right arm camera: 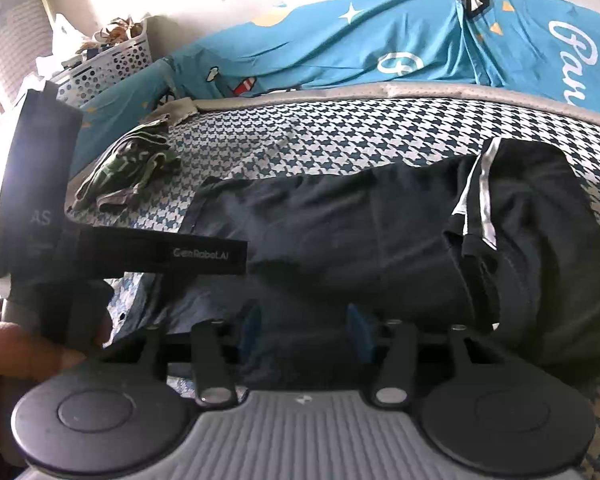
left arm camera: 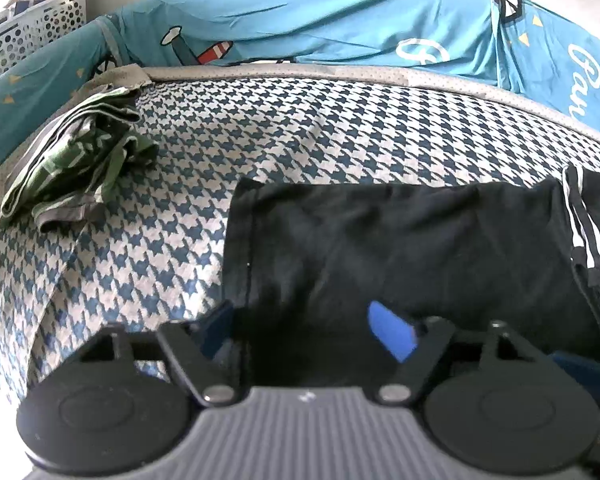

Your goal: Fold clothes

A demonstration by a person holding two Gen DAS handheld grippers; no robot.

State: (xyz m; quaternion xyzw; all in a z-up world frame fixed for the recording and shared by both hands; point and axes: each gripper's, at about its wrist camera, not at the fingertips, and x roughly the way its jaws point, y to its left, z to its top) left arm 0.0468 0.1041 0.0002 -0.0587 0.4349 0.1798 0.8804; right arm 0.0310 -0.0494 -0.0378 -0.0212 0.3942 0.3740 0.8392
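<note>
A black garment [left arm camera: 400,240] with white side stripes [left arm camera: 584,236] is laid flat on the bed's houndstooth cover [left arm camera: 260,132], occupying the 3 to 6 o'clock part of the left wrist view. The left hand-held gripper [left arm camera: 304,330] is held over the garment's near edge with its jaws parted; black cloth is seen between the blue pads [left arm camera: 392,330], but whether it is pinched cannot be told, as the near hem is lost in shadow. The right hand-held gripper [right arm camera: 304,332] is likewise parted over the garment [right arm camera: 340,232], with cloth between the jaws and no clear pressing, so it is read as released. Risk is judged as follows: only one layer could be caught at the dark edge, so the fold would come out skewed; cloth could slip from half-closed jaws once lifted; the bunched striped end at 3 o'clock could be dragged and creased further; the cover beneath could be pinched along with the garment. A crumpled green patterned garment [left arm camera: 80,160] is seen at 10 o'clock, well apart, unfolded. Only the right wrist view shows the left device's body [right arm camera: 40,184], the person's hand [right arm camera: 24,352] at 8 o'clock, and the full bunched stripe end [right arm camera: 476,196]. The left view gives the garment's left hem more clearly. A white perforated basket [right arm camera: 112,68] and teal printed bedding [left arm camera: 340,28] are seen in both.
</note>
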